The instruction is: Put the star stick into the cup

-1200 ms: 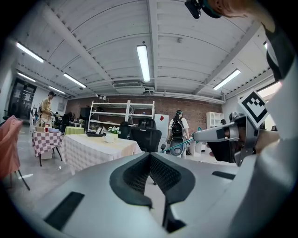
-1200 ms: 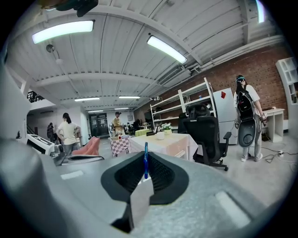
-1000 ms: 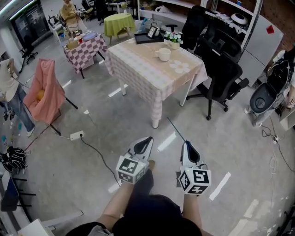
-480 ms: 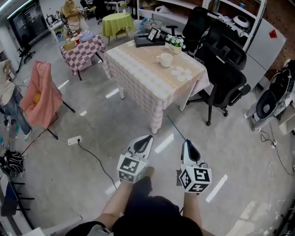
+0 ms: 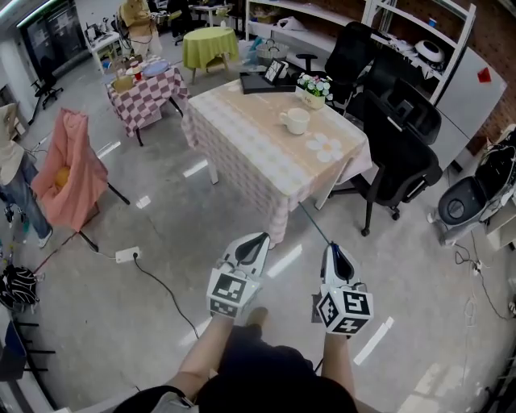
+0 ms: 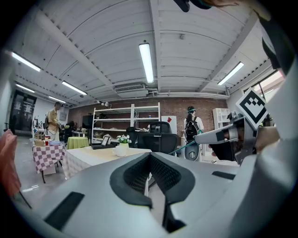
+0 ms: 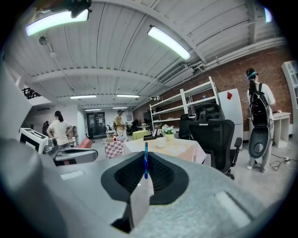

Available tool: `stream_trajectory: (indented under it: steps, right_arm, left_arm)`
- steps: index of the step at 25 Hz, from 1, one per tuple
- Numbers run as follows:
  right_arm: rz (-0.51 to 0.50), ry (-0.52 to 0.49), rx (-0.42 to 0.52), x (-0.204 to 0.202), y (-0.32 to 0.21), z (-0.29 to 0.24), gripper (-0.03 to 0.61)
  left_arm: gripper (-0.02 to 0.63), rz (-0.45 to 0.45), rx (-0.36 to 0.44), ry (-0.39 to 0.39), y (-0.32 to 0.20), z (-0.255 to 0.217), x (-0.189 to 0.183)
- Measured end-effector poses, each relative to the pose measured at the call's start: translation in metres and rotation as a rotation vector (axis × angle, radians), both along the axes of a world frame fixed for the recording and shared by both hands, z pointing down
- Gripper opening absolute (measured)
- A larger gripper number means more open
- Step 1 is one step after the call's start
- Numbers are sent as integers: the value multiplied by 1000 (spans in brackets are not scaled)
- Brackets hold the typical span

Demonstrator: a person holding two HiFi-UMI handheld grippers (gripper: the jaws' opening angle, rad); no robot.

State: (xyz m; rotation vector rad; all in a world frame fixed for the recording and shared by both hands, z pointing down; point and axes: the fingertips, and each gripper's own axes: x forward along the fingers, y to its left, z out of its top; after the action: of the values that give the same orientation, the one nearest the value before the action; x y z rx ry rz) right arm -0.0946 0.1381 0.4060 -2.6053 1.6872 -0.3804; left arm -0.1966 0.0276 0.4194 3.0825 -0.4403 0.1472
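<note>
A white cup (image 5: pixel 296 121) stands on the beige-clothed table (image 5: pixel 266 153) ahead of me; the same cup (image 6: pixel 121 149) (image 7: pixel 160 142) shows small in both gripper views. My right gripper (image 5: pixel 331 247) is shut on the star stick (image 5: pixel 314 224), a thin blue-green rod that slants up and left from the jaws toward the table's near corner. In the right gripper view the stick (image 7: pixel 145 161) stands pinched between the pads. My left gripper (image 5: pixel 256 239) is held beside the right one over the floor, shut with nothing in it. The stick's star end cannot be made out.
A flower pot (image 5: pixel 313 87) and a dark tray (image 5: pixel 262 81) sit at the table's far end. Black office chairs (image 5: pixel 395 137) stand to its right. A pink-draped chair (image 5: pixel 68 173), a checkered table (image 5: pixel 149 81) and a floor power strip (image 5: pixel 127 256) lie left. A person (image 5: pixel 139 16) is at the back.
Both grippers have advanced together toward the table, which now lies closer in the head view. The stick stays gripped in the right gripper.
</note>
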Motion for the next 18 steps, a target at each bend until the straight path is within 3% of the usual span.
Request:
stream_trajectory:
  steps: [5,18]
  right_arm:
    - [10,13,4,17,-23,-4,20]
    - [37,22,-1,48,-63,8,20]
  left_arm:
    - [11,12,24,-3,-22,-2,16]
    - [11,55,-27,16,-68,14,54]
